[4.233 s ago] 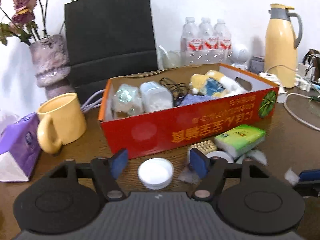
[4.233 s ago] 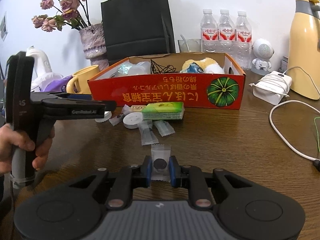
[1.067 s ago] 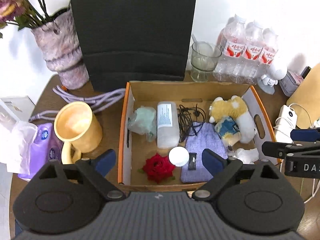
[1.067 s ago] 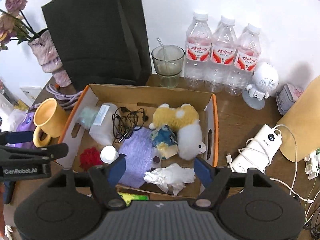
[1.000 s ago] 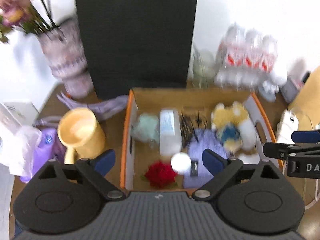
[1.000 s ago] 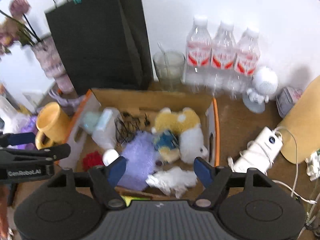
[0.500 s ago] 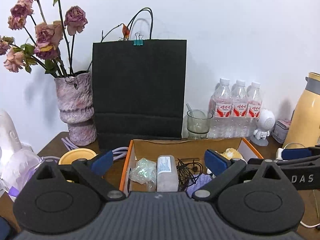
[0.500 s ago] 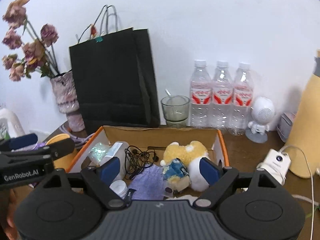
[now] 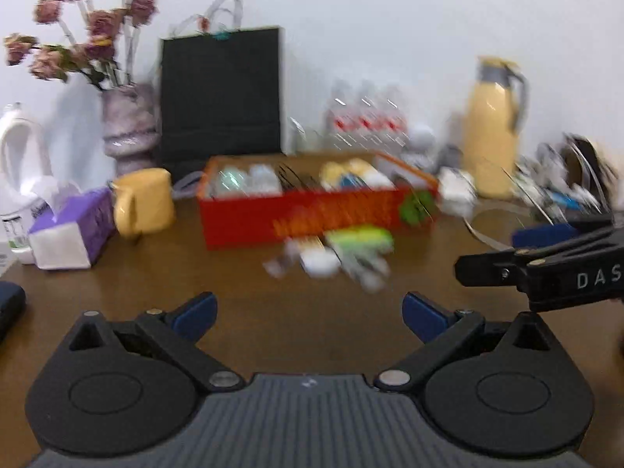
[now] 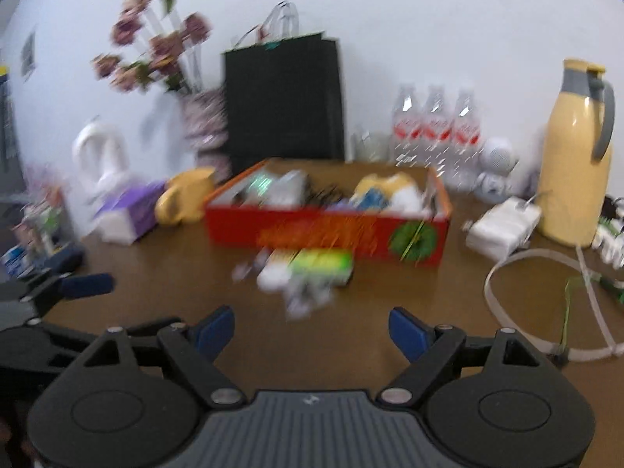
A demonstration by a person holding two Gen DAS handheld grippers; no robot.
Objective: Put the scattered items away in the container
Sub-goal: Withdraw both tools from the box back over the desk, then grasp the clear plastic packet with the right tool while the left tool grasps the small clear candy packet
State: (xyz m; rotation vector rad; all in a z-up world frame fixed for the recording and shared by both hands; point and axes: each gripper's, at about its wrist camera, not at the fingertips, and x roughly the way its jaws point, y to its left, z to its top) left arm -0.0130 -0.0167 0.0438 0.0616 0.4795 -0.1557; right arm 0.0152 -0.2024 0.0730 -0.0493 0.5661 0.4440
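Observation:
A red cardboard box (image 9: 312, 214) (image 10: 327, 230) stands mid-table, holding a plush toy, a bottle, cables and other bits. In front of it lies a blurred heap: a green tissue pack (image 9: 360, 238) (image 10: 321, 263), a white disc (image 9: 318, 263) and clear wrappers (image 10: 308, 300). My left gripper (image 9: 310, 314) hangs open and empty over bare wood, short of the heap. My right gripper (image 10: 312, 329) is also open and empty, just short of the wrappers. From the left wrist view the right gripper (image 9: 546, 269) shows at the right edge.
A yellow mug (image 9: 142, 204) and purple tissue pack (image 9: 72, 234) sit left of the box. Behind it are a vase, a black paper bag (image 9: 222, 93) and water bottles (image 10: 435, 128). A yellow jug (image 10: 575, 152), white charger (image 10: 503, 228) and cables lie to the right.
Both grippers have pulled back from above the box and sunk toward the table in front of it. The views now look level at the box's red front, blurred by motion.

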